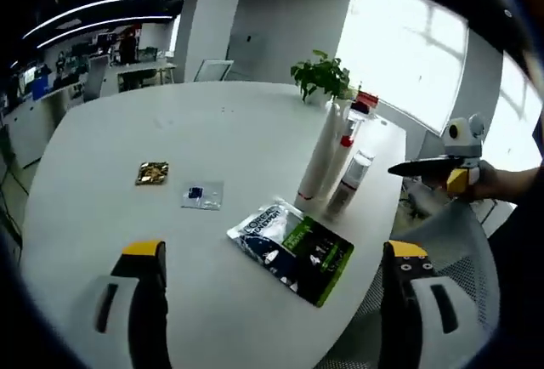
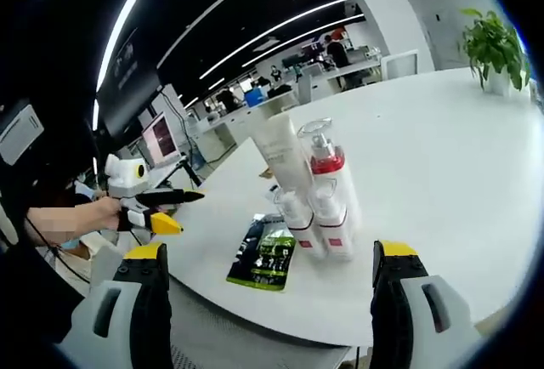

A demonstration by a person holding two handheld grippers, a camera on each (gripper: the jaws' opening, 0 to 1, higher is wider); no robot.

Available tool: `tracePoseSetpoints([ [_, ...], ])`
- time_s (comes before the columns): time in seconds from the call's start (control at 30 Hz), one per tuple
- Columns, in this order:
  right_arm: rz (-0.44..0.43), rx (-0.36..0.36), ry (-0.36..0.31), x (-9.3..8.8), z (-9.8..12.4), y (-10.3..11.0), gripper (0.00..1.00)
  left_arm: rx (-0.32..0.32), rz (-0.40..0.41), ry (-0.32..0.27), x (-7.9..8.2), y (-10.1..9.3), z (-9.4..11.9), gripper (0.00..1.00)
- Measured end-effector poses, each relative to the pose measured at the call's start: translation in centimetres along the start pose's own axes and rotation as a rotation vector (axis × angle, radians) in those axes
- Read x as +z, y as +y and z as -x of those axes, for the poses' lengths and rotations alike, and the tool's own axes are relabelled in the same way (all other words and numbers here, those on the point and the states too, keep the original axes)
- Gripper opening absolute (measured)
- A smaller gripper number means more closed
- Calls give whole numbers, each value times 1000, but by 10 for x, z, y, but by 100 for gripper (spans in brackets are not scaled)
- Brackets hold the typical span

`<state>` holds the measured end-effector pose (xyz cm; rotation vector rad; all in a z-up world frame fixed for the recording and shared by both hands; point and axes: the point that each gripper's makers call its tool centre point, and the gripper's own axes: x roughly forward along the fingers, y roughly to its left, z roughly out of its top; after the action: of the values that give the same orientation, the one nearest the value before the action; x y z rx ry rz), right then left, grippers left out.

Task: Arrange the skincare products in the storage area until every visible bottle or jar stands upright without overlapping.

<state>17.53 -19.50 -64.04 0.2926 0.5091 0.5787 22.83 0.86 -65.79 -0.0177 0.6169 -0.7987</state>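
In the left gripper view, our left gripper [image 1: 272, 301] hangs spread, holding nothing, over the white table [image 1: 127, 131]. Right of the green packet [image 1: 293, 250], the skincare bottles [image 1: 336, 161] stand upright, clustered. Our right gripper [image 2: 268, 301] is likewise spread, facing them.

Skincare bottles [image 2: 314, 190] stand upright, clustered on the white table [image 2: 442, 156] beside a green packet [image 2: 265, 254].
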Motion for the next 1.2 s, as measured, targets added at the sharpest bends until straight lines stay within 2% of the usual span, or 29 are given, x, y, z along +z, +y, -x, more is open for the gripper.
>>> tracePoseSetpoints([
  [0.1, 5, 13, 9, -3, -6, 3, 100, 14, 13, -44, 8, -10, 12, 99],
  [0.3, 0, 17, 17, -4, -7, 7, 100, 40, 21, -60, -3, -3, 26, 99],
  [0.37, 0, 14, 18, -4, -7, 6, 100, 46, 42, -100, 0, 2, 32, 99],
  [0.47, -8, 11, 16, -4, -7, 4, 100, 78, 46, -100, -2, 3, 38, 99],
  [0.63, -10, 5, 18, -3, -8, 3, 100, 115, 58, -137, 1, 11, 50, 99],
  [0.77, -11, 1, 18, -2, -10, 1, 100, 136, 73, -141, -5, 21, 59, 99],
  [1.07, -19, -6, 31, -4, -12, -1, 100, 172, 97, -150, -21, 23, 70, 99],
  [1.2, -18, -6, 36, -6, -13, 0, 100, 182, 103, -152, -19, 25, 70, 99],
])
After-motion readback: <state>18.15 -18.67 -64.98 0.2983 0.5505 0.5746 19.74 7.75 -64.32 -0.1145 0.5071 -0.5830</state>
